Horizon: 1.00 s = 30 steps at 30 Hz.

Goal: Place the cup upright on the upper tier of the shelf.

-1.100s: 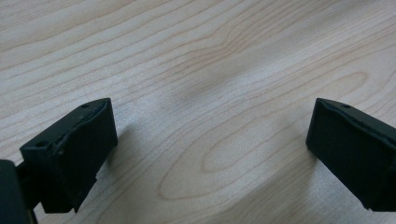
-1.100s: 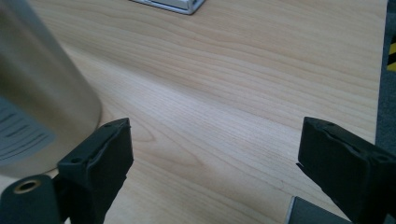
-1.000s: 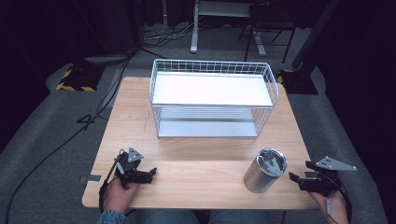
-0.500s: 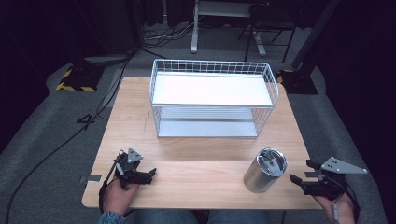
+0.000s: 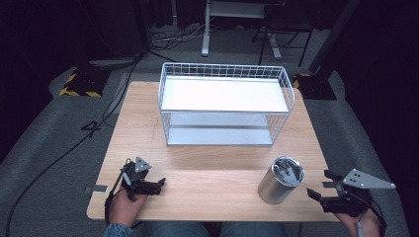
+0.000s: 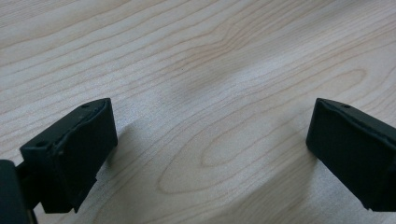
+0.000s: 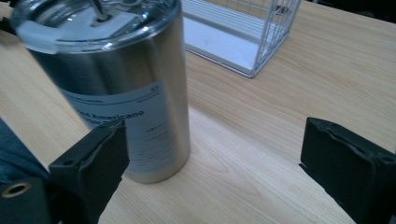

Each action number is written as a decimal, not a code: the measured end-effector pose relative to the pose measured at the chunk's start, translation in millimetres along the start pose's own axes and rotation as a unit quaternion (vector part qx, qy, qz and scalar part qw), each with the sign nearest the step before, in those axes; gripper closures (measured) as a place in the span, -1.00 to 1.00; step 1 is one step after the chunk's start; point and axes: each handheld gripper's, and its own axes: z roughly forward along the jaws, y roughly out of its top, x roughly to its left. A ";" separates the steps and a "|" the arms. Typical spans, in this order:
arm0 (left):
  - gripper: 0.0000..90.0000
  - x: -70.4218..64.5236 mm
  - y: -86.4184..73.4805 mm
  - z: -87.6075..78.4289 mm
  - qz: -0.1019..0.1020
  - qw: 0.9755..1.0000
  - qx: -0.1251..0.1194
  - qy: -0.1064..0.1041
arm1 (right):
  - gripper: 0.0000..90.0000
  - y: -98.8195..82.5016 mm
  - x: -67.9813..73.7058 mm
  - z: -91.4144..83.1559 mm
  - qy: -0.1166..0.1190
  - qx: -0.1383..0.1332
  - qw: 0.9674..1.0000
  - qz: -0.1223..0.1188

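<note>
High view shows your right gripper (image 5: 328, 193) at the near right corner of the table (image 5: 212, 170), just right of the steel tumbler (image 5: 280, 179) and apart from it, jaws spread wide and holding nothing. Your left gripper (image 5: 157, 184) rests at the near left of the table, also spread open and empty; in the left gripper view its jaws frame bare wood. The tumbler stands upright on the near right part of the table, its clear lid on, with the white wire basket (image 5: 225, 74) well beyond it at the far middle.

Right gripper view puts the tumbler off to the left: its body sits behind your left jaw rather than between the two, so the line is not yet right for a grasp. You look to be at the approach step, before any hold. The next move likely calls for you to swing the right gripper toward the tumbler until its body sits centred between the jaws, at about label height, then close firmly; the smooth steel may slip under a light squeeze.
</note>
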 end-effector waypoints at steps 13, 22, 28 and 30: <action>-0.95 0.0 0.0 0.0 0.000 1.000 0.000 0.000 | -1.00 8.0 22.7 7.9 0.054 -0.027 0.998 -0.029; -0.95 0.0 0.0 0.0 0.000 1.000 0.000 0.000 | -1.00 13.2 33.0 27.5 0.069 -0.037 0.996 -0.033; -0.95 0.0 0.0 0.0 0.000 1.000 0.000 0.000 | -1.00 15.1 35.5 42.5 0.081 -0.048 0.995 -0.024; -0.95 0.0 0.0 0.0 0.000 1.000 0.000 0.000 | -1.00 15.6 37.8 48.6 0.084 -0.045 0.995 -0.027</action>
